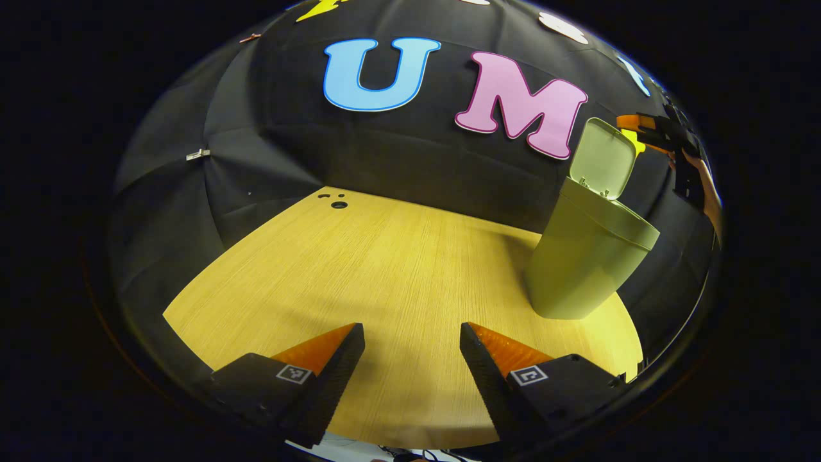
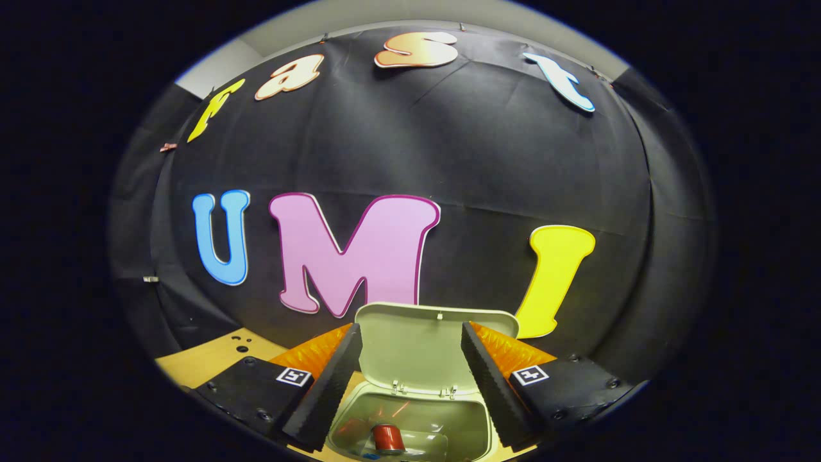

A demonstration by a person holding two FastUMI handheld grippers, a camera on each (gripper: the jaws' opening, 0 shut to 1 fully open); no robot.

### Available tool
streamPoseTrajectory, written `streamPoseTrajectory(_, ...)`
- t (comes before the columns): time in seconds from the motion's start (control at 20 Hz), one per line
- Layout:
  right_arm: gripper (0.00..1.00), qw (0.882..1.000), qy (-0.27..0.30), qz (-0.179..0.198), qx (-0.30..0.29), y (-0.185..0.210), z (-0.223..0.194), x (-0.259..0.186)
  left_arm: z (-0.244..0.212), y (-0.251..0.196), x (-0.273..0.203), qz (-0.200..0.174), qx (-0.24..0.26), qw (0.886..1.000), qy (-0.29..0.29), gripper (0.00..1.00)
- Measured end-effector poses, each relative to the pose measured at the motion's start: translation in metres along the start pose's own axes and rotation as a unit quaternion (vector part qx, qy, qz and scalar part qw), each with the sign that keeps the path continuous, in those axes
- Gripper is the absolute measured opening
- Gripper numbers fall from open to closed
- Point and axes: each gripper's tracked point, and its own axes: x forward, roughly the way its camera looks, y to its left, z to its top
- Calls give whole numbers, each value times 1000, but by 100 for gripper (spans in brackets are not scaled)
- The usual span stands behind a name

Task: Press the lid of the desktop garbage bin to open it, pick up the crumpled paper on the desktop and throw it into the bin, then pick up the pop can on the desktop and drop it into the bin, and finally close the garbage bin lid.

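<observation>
Left gripper low in the left gripper view, fingers apart over bare worktop. Bin at right of frame, upright, lid raised. Right gripper at far right edge, above the bin.

In the right gripper view, right gripper fingers apart, holding nothing, above open bin. Can lying inside, bottom centre. No readable label on it.

Pop can in bin; bin on table
</observation>
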Motion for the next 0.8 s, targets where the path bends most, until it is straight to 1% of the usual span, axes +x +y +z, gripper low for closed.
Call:
streamPoseTrajectory(0.15, 97, 1000, -1, -10, 19, -5, 5, 8, -4, 0, -3, 4, -7, 1000, 3, 96)
streamPoseTrajectory(0.3, 97, 999, -17, -27, 19, -16, 13, 17, -3, -4, -6, 11, -14, 1000, 3, 96)
streamPoseTrajectory(0.4, 97, 999, -22, -19, 32, -15, 17, 24, -2, -5, -6, 30, -22, 999, -1, 96)
streamPoseTrajectory(0.5, 97, 999, -33, -6, 37, -14, 22, 35, 0, -15, -5, 40, -47, 998, -11, 96)
streamPoseTrajectory(0.6, 97, 999, -28, 0, 39, -16, 18, 46, -6, -27, -1, 50, -68, 996, -9, 96)
streamPoseTrajectory(0.7, 97, 998, -21, 7, 54, -14, 14, 55, -10, -42, -2, 50, -81, 995, -8, 96)
streamPoseTrajectory(0.8, 98, 998, -14, 11, 59, -12, 7, 64, -11, -53, -3, 48, -79, 996, -11, 96)
